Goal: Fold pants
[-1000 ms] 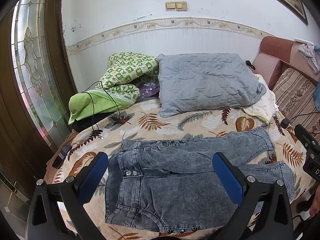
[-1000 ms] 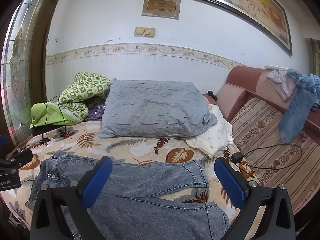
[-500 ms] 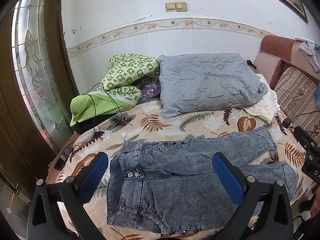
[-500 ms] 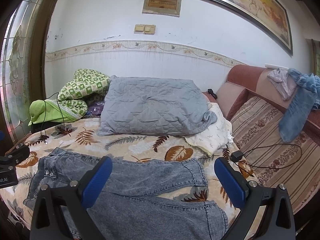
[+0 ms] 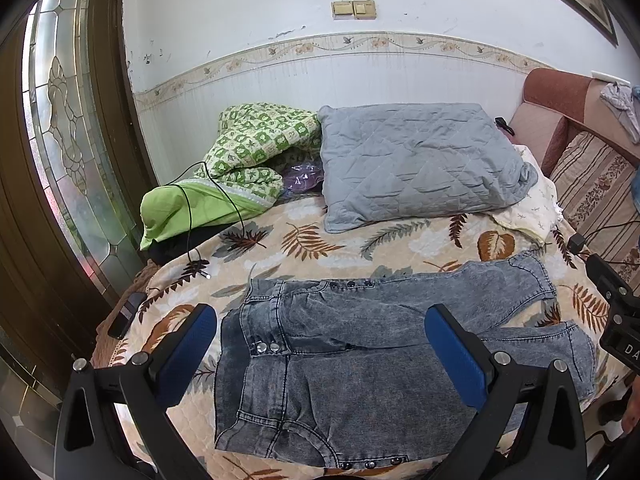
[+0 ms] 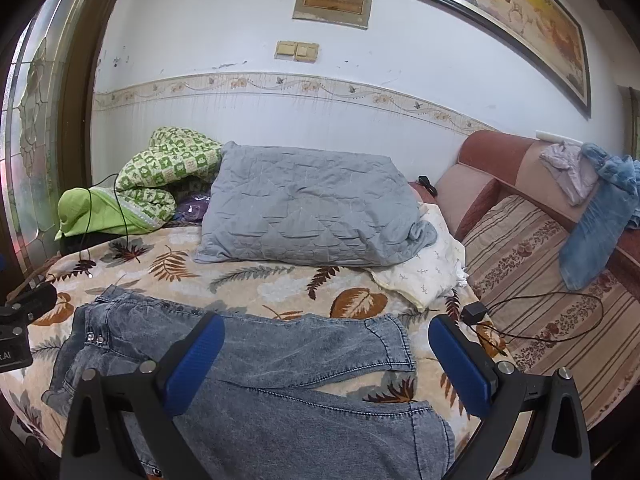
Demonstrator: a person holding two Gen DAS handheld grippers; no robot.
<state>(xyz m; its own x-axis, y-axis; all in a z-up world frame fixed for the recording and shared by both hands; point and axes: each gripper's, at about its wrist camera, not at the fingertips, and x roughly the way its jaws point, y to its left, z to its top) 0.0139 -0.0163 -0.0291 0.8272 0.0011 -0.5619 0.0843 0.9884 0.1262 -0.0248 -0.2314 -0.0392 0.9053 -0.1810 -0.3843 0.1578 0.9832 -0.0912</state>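
Hovering both wide open, holding nothing: left gripper [image 5: 320,354] at waistband end, right gripper [image 6: 326,354] at cuffs | jeans [image 5: 360,344] flat on near bedspread [image 5: 320,236], legs splayed, ready for lengthwise fold

I see a bed [image 5: 320,240] covered in a beige leaf-print spread. The grey jeans [image 5: 360,344] lie flat on it toward six o'clock, waistband at nine, legs running to three. A grey quilted pillow [image 5: 416,168] rests at twelve o'clock, with a cream cloth [image 5: 528,212] tucked against its two o'clock corner. At ten o'clock sits a green checked blanket [image 5: 248,160], a black cable [image 5: 192,216] trailing over it onto the spread.
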